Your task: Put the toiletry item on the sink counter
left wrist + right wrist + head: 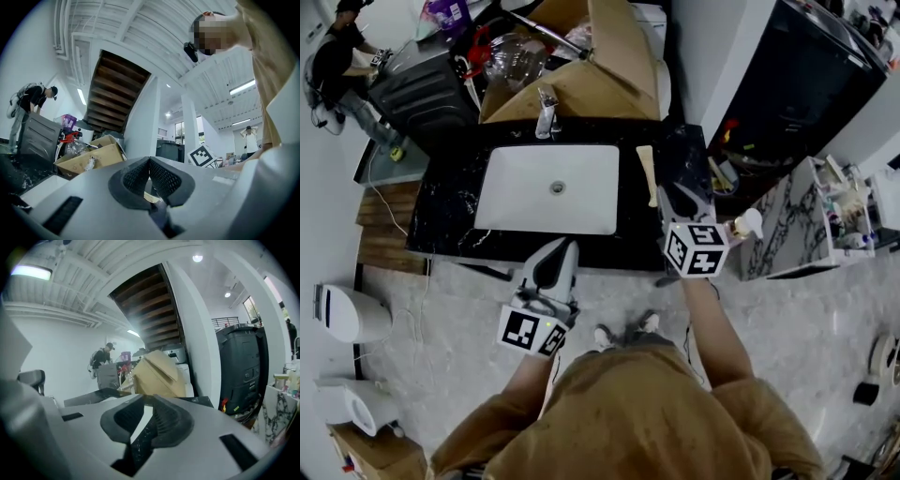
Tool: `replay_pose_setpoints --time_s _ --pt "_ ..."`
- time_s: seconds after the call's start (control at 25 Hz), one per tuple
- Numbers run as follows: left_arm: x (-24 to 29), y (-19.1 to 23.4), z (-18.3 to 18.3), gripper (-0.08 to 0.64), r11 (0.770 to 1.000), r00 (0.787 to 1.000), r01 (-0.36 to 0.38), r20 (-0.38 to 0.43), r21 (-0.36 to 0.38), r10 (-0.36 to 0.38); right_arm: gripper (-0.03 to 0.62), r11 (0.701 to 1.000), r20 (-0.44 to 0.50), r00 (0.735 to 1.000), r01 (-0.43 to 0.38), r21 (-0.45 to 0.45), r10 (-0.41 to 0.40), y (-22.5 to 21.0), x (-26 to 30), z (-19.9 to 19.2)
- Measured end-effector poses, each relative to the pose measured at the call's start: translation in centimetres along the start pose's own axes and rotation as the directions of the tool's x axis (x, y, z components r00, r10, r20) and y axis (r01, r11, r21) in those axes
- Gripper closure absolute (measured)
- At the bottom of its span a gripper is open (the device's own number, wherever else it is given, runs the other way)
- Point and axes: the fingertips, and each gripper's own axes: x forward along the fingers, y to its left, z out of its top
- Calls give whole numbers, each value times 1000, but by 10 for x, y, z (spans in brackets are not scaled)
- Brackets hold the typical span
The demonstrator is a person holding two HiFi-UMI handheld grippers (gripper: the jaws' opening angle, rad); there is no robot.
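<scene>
left tongs (563,247): pads pressed together at the tips, nothing pinched. they hang in front of the counter's front edge, clear of everything.
right tongs (675,197): in the right gripper view (145,401) the pads stand all but together, only a slit between them, and grip nothing. they hover over the right end of the counter.
counter (450,216): black stone, bare at its left end.
sink (525,187): white basin set in the middle, with the faucet (547,112) behind it.
item (647,174): a pale, slim stick lying flat on the counter just right of the sink, running front to back. the right tongs are just beside it and not touching it.
progress: by how it lies, the placing looks done, and what is left is to draw clear.
risk, sink side: the item sits close to the basin rim, so a sideways brush from the right tongs could tip it into the sink.
risk, front edge: pulling the right tongs back low could drag its near end towards the front edge and off the counter.
risk, slit: a slit this narrow could catch the item's tip if the tongs dip.
safer move: lift the right tongs straight up first, then draw them back.
</scene>
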Motion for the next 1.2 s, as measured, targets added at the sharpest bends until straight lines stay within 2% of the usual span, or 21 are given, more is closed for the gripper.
replay_pose_setpoints --time_s 0.08,0.24,0.44,0.56,0.68,0.92,1.2 --pt "4 1 7 557 1000 1000 -5 16 11 5 588 1000 47 999 -18 -18 19 1 -11 22" --pt "14 1 23 557 999 999 -10 51 37 8 589 997 173 982 -69 -47 76 5 -40 72" --pt "22 -2 45 557 998 996 -22 88 66 16 589 991 324 937 -111 -72 129 4 -89 132" --pt "20 -2 59 557 995 993 -40 112 87 30 589 987 372 915 -121 -109 153 1 -117 153" --pt "14 2 70 557 991 989 -77 132 114 62 589 984 404 900 -113 -139 161 -4 -144 163" --pt "7 14 82 557 983 981 -133 157 124 113 589 994 458 883 -71 -80 100 -34 -189 169" --pt "0 12 84 557 976 975 -180 151 125 161 589 991 425 903 3 -137 56 -54 -204 161"
